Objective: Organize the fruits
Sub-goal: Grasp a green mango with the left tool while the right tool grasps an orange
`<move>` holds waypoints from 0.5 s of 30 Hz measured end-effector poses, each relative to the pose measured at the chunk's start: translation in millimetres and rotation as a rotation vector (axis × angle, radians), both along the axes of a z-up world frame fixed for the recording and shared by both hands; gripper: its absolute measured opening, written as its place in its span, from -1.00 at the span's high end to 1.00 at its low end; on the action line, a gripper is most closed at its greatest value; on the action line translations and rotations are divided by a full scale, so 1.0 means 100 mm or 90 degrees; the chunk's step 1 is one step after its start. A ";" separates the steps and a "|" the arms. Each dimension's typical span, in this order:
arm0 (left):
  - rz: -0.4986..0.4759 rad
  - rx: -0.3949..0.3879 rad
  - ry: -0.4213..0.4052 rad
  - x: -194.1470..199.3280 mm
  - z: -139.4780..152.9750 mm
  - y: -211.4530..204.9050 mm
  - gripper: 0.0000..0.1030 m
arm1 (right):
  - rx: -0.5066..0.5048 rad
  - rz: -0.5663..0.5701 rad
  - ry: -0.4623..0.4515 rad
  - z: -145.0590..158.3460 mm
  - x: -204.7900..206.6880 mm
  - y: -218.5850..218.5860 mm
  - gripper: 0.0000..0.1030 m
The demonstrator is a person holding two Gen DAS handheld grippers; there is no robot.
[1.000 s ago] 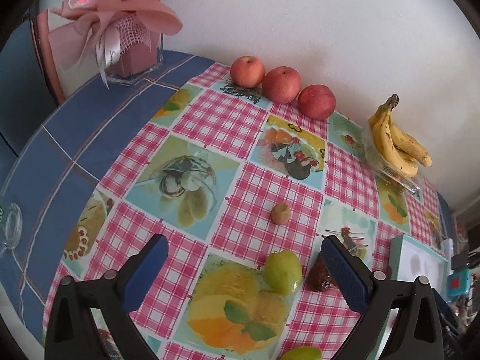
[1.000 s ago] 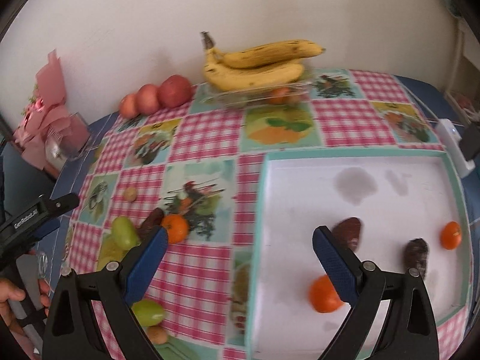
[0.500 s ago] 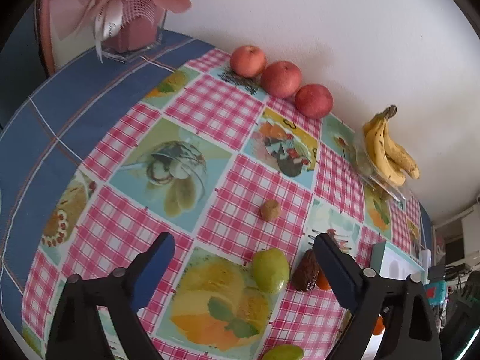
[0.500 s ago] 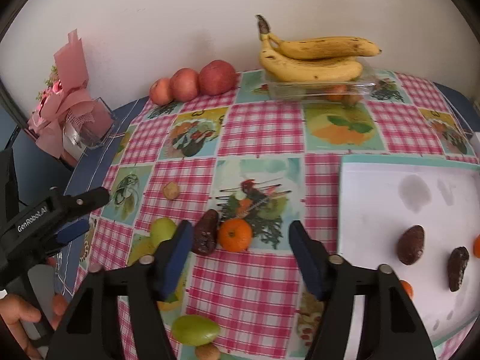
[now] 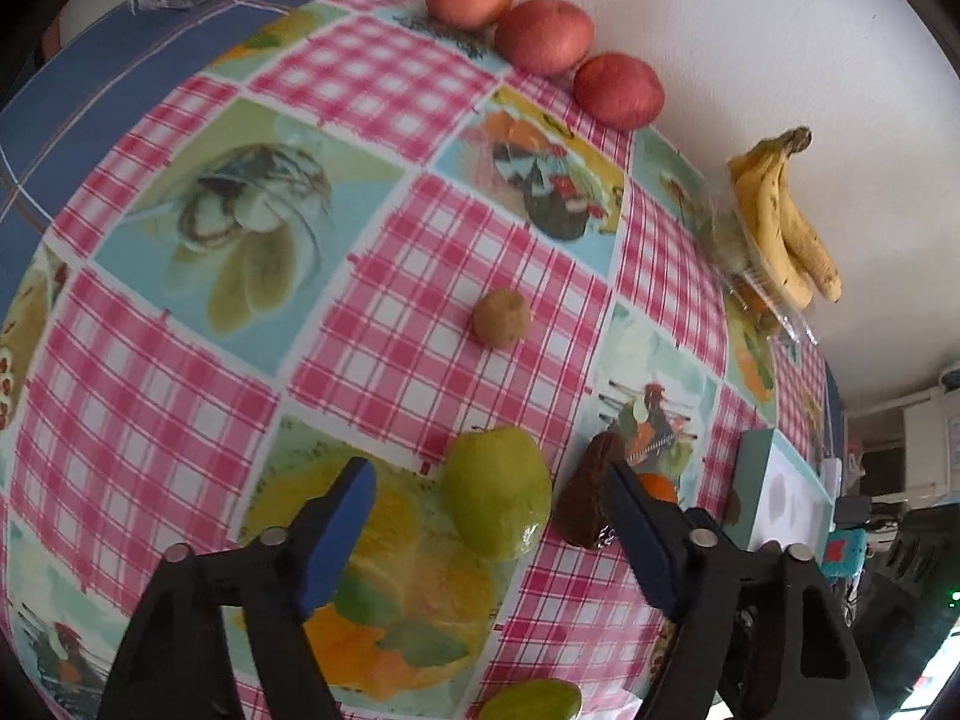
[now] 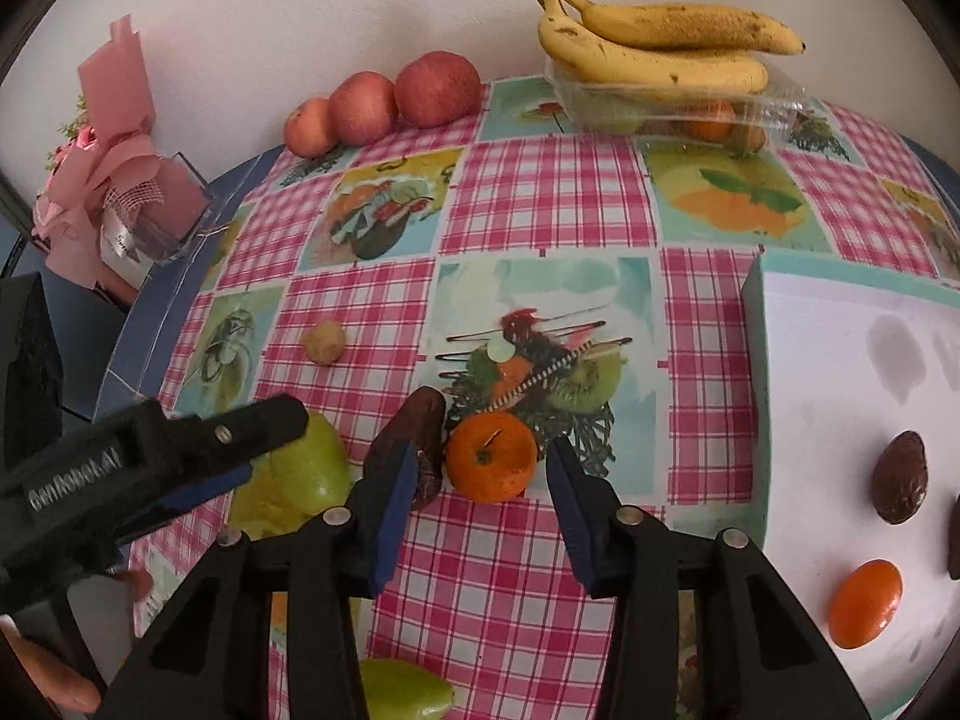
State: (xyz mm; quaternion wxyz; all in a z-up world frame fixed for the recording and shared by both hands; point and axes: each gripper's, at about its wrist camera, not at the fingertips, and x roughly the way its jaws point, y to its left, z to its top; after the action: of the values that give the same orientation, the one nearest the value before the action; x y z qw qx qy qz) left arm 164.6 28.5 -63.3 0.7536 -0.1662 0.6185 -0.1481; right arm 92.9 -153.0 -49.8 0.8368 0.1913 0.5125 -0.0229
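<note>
From the left wrist camera, a glossy green pear-shaped fruit (image 5: 498, 495) lies on the pink-checked plastic tablecloth (image 5: 420, 276); the downward-tilted left gripper (image 5: 486, 516) has been closing, and the fruit sits between its still-parted blue pads, untouched. From the right wrist camera, a round orange tangerine (image 6: 491, 456) with a green stem lies beside a wrinkled dark brown fruit (image 6: 408, 450), left of the white tray with a teal rim (image 6: 753, 300). The right gripper (image 6: 480, 480), angled down, has been narrowing its jaws, which flank the tangerine without visibly pressing it.
</note>
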 end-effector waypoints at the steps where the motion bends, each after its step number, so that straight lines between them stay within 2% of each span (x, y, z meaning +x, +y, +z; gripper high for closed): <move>1: -0.002 -0.002 0.004 0.00 -0.01 -0.01 -0.47 | 0.001 -0.001 0.000 -0.01 0.01 -0.01 0.14; 4: -0.009 -0.002 0.009 -0.01 -0.03 -0.06 -0.36 | 0.006 -0.001 0.002 -0.03 0.02 -0.01 0.20; 6: -0.012 0.003 0.015 -0.01 -0.06 -0.07 -0.19 | 0.006 0.000 0.004 -0.04 0.02 -0.01 0.20; 10: -0.012 0.002 0.023 -0.01 -0.08 -0.06 -0.12 | 0.009 0.000 0.005 -0.06 0.02 0.00 0.21; 12: -0.014 0.003 0.024 -0.02 -0.08 -0.07 0.11 | 0.006 0.000 0.008 -0.08 0.03 0.00 0.21; 15: -0.010 0.000 0.024 -0.02 -0.08 -0.06 0.17 | 0.015 -0.001 0.012 -0.12 0.03 -0.02 0.30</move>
State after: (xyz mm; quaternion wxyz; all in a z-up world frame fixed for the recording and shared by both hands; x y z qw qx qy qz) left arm 162.7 22.9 -71.3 0.7404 -0.1642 0.6341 -0.1506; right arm 95.7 -154.6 -61.9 0.8297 0.2015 0.5203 -0.0194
